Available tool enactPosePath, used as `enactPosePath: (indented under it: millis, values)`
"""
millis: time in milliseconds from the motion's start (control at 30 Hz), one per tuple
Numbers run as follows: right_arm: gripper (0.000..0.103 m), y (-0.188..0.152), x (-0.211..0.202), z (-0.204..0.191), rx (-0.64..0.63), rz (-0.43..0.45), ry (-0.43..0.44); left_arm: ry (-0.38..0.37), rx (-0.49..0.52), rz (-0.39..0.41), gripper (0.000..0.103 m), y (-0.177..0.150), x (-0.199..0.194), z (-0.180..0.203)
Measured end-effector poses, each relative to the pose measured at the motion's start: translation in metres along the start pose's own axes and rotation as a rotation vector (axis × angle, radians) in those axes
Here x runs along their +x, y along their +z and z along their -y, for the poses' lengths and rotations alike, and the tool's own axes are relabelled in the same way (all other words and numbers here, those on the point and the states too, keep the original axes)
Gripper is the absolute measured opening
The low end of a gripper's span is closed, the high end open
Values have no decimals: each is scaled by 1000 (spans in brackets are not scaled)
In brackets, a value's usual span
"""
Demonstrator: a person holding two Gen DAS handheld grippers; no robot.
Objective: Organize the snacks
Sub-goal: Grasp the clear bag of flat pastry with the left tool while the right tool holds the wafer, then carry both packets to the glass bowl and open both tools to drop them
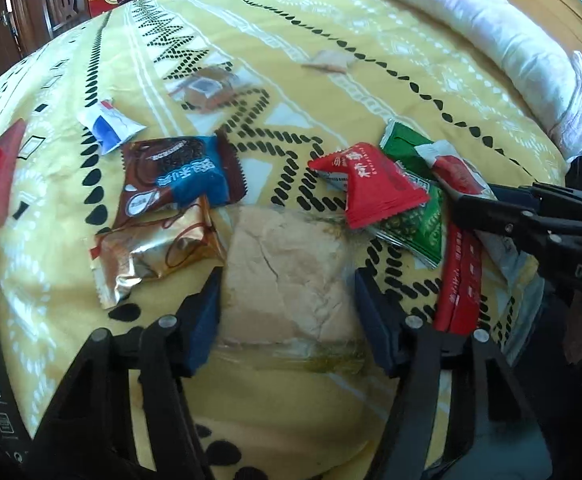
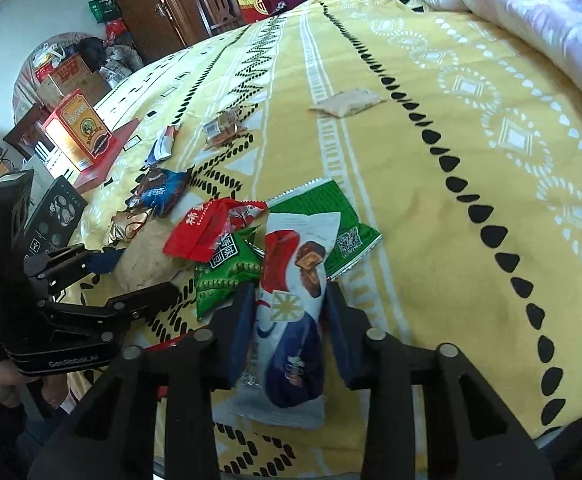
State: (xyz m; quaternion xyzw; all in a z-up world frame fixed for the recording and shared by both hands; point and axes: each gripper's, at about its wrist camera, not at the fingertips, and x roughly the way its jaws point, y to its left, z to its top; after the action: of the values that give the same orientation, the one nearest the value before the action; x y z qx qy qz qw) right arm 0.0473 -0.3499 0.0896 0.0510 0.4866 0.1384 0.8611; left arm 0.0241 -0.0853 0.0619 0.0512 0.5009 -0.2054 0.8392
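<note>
Yellow patterned bedspread [image 1: 331, 92] is the work surface, with snack packets in a loose pile near the front edge and a few strays further back. On the left, the left gripper [image 1: 287, 304] straddles the clear-wrapped bread [image 1: 287, 272], jaws apart and not pinching it yet, so I'd centre up and squeeze gently or it'll squash. On the right, the right gripper [image 2: 287, 320] is clamped on the white and blue packet [image 2: 291, 320] lying over the green packet [image 2: 319, 216]; lift straight up so nothing drags.
</note>
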Motion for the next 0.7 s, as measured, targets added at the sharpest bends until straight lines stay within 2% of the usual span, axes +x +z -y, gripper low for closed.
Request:
enactPosePath:
  millis: [67,233,500,633,700]
  values:
    - [31,0,-3,-2,-1,8,-2,1,-27,23,63,-1,-9,-5]
    - [31,2,-12,-9,-20,27,-12,9,-92,99,63,2,-44,-24]
    - [31,19,-33,-29,-53,77,-10,74,-181,247,63,7,-118,-59]
    - [31,39,-50,-56,-96,123,16,126,-247,330,63,-1,-166,-89]
    - [31,57,-61,-84,-135,159,62,174,-279,361,63,-9,-190,-108]
